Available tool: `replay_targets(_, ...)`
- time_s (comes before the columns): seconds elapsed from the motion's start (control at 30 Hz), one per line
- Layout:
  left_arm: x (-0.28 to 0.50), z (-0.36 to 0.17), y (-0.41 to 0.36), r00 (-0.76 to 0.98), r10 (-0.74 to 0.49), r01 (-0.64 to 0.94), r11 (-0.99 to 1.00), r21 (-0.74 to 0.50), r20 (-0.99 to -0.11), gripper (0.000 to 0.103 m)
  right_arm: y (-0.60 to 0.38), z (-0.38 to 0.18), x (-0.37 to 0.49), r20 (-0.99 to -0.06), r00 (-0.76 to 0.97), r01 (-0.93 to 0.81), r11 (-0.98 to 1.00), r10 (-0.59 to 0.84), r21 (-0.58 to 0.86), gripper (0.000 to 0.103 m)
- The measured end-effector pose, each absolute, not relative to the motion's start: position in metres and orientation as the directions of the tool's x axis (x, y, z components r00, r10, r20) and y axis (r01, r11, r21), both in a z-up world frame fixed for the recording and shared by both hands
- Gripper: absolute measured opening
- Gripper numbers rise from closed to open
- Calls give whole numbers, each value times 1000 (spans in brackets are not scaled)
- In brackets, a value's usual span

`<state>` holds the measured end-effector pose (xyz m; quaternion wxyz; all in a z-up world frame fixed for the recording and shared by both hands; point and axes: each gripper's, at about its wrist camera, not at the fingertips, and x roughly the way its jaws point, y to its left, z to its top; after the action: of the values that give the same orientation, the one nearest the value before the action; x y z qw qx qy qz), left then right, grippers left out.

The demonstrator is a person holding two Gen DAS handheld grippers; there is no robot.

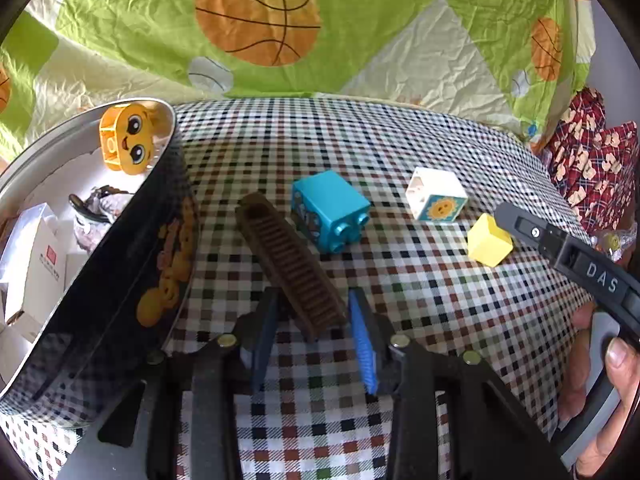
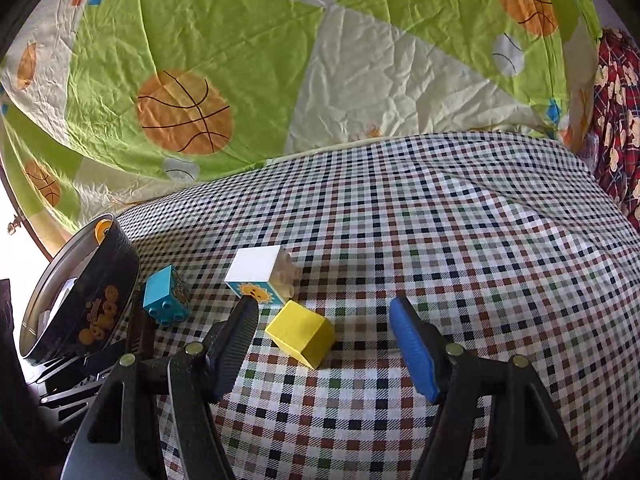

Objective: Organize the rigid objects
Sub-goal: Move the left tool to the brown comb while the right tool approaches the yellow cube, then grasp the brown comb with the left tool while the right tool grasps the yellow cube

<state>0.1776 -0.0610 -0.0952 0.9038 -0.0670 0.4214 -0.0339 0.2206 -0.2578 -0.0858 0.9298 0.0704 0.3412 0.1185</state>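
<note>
Item one: my left gripper [image 1: 316,332], jaws partly open, set either side of the near end of the brown ladder piece [image 1: 290,264]; whether the pads actually press it I cannot tell, and the far end lies on the checked cloth [image 1: 400,140]. Item two: the round tin [image 1: 120,248], at the left, black wall with orange figures, already holding an orange face block [image 1: 126,142] and some white cartons. Item three: the blue brick [image 1: 330,210], lying on its side just right of the ladder piece's far half. Item four: the white sun block [image 1: 436,194], farther right. Item five: the yellow cube [image 2: 301,333], tilted on the cloth, near the white sun block and between the fingers of my right gripper [image 2: 324,332], which stands wide open and empty; the cube sits closer to the left finger, with clear cloth between it and the blue pad on the right. Judgement on the step in hand: the ladder piece goes to the tin. To do it well, I should close squarely on its side rails rather than a corner, lift until its far end clears the tin wall, and keep it level so that long end does not sweep the blue brick.
</note>
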Motion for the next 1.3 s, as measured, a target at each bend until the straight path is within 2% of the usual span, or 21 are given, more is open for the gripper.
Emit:
replay_targets(0.03, 176, -95, -62, 644, -121, 10, 989, -150, -756, 27, -258, -86, 221, -617, 740, -172, 962, 269, 214, 70)
replay_targets(0.13, 177, -94, -60, 649, -126, 17, 988, -151, -750, 22, -257, -85, 221, -615, 741, -178, 962, 269, 208, 70)
replay_targets(0.4, 172, -91, -54, 666, -119, 8, 988, -152, -737, 22, -256, -87, 221, -621, 736, -181, 963, 268, 201, 70)
replay_targets(0.47, 172, -92, -49, 663, -111, -9, 988, -156, -740, 25, -256, -88, 223, -630, 731, -171, 964, 262, 202, 70)
replay_targets(0.53, 173, -93, -46, 658, -117, -16, 985, -169, -744, 42, -257, -89, 224, -632, 730, -165, 964, 260, 207, 70)
replay_targets(0.6, 174, -92, -48, 663, -109, -19, 987, -162, -740, 51, -258, -89, 224, -633, 729, -163, 965, 260, 208, 70)
replay_targets(0.77, 190, -89, -61, 667, -76, -4, 994, -106, -741, 51, -256, -89, 224, -635, 728, -168, 965, 260, 202, 70)
replay_targets(0.8, 195, -90, -62, 661, -79, -2, 994, -108, -747, 50, -256, -89, 224, -634, 728, -167, 965, 260, 204, 70)
replay_targets(0.87, 203, -93, -61, 646, -76, -7, 994, -106, -759, 40, -256, -90, 224, -634, 728, -166, 964, 262, 207, 70)
replay_targets(0.9, 205, -94, -61, 638, -85, -2, 994, -112, -766, 29, -256, -90, 225, -635, 727, -166, 964, 262, 208, 70)
replay_targets(0.93, 204, -94, -61, 642, -83, 3, 994, -106, -762, 24, -256, -90, 225, -635, 727, -167, 964, 262, 206, 70)
replay_targets(1.07, 199, -92, -63, 650, -85, 15, 995, -100, -755, 23, -256, -91, 225, -639, 722, -173, 964, 265, 204, 70)
replay_targets(1.3, 180, -80, -59, 725, -36, -16, 997, -69, -687, 23, -242, -96, 229, -673, 688, -211, 962, 271, 171, 70)
